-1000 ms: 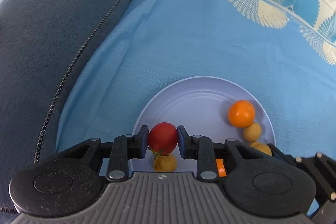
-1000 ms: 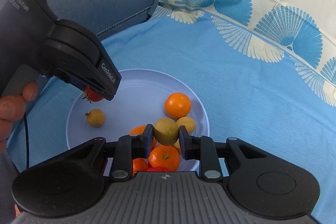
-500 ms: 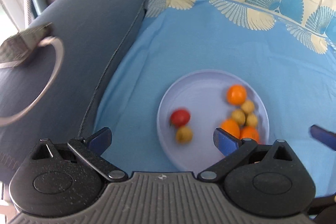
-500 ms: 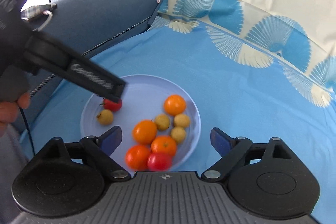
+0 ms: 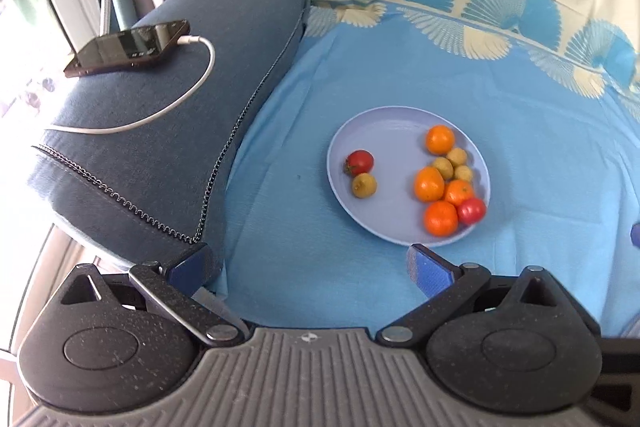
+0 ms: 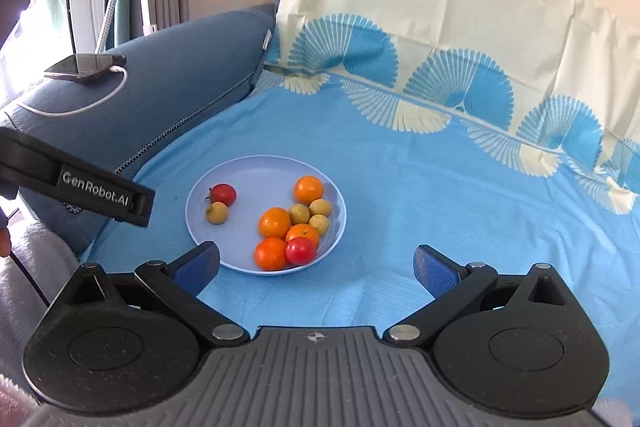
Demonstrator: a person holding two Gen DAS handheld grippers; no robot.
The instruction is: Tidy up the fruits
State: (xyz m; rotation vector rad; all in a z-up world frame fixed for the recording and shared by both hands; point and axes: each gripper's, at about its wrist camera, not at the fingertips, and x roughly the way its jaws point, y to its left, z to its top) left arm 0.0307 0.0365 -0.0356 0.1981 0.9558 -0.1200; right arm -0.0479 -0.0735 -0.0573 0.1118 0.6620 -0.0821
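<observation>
Both claws now hang spread and empty: the left gripper [image 5: 308, 267] has let go its small red tomato [image 5: 359, 162], the right gripper [image 6: 316, 265] its tan round fruit [image 6: 299, 213]. Beyond them, both fruits rest on the pale lilac round plate [image 6: 248, 171] with the oranges. Judging by this, sorting looks nearly done. Farther off, a phone [image 5: 128, 47] charges.

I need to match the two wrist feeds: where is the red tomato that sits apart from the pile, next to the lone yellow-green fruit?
Left wrist: the lone tomato lies at the plate's left side, picture centre.
Right wrist: the lone tomato lies at the plate's upper left, left of picture centre.
Shared landmark: the yellow-green fruit touching it, just nearer the camera.
</observation>
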